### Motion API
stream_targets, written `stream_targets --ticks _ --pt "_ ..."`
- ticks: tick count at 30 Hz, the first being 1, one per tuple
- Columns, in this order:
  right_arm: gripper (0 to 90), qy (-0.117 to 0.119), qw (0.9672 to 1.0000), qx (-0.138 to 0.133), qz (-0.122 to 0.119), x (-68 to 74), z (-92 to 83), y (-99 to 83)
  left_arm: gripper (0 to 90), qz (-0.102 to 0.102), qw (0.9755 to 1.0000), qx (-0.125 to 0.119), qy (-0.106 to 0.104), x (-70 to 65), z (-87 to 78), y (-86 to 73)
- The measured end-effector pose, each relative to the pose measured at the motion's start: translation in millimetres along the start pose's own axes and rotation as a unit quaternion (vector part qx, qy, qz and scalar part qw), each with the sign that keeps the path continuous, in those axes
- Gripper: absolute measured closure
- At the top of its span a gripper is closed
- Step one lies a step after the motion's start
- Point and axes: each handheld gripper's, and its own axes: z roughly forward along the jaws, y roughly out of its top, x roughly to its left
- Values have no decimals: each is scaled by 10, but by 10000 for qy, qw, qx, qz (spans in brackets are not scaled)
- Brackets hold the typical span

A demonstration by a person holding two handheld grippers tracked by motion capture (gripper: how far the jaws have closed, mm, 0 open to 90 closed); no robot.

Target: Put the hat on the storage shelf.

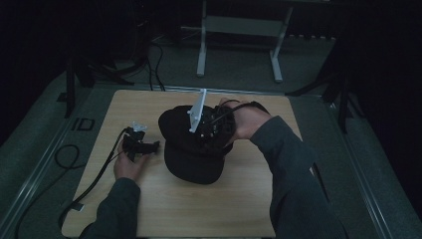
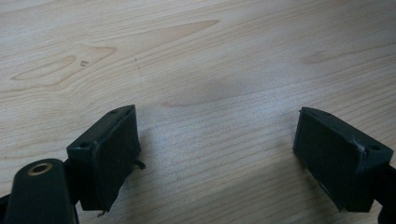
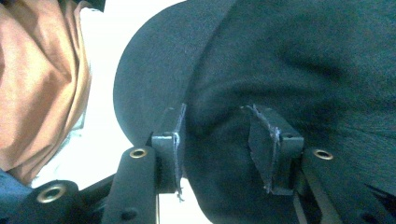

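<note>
1. Two grippers in play, one per hand, over a light wooden counter (image 1: 149,209).
2. Black cap (image 1: 194,144) sits mid-counter, brim toward the person, crown toward the far edge.
3. Right gripper (image 1: 211,127) is on the cap's crown, held by the right hand (image 1: 249,119) coming in from the right side; grey three-cornered plate (image 1: 197,110) stands up on top of it.
4. Right gripper view: the two black jaws straddle a bunched fold of the cap's crown fabric (image 3: 219,130). Jaws part-way apart; the left pad looks to be against the cloth, the right pad close to it, but can't tell if they really pinch it.
5. Same view: cap brim (image 3: 149,79) curves off to the left, over the pale counter.
6. Left gripper (image 1: 149,147) lies low on the counter just left of the cap's brim, left hand (image 1: 129,164) on it, cable (image 1: 94,179) trailing toward the near-left corner.
7. Left gripper view: jaws released, spread wide, bare wood grain (image 2: 215,93) between them, nothing held.
8. Left gripper near the cap, not touching it as far as the high view shows.
</note>
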Motion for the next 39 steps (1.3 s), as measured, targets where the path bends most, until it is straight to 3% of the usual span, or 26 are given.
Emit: stream_targets --ticks 12,17,23,33,39 --pt "582 -12 10000 -7 53 -8 27 -31 140 2 10000 1 -1 0 0 0" --pt "634 34 10000 -39 -1 5 69 -3 139 1 10000 1 -1 0 0 0" --pt "710 -113 9998 -172 -62 -3 158 62 139 1 10000 1 -6 1 0 0" --pt "740 102 9999 138 -21 -7 375 109 140 2 10000 8 -12 2 -1 1" --pt "707 92 9998 148 12 -4 359 86 139 1 10000 7 -11 1 -1 1"
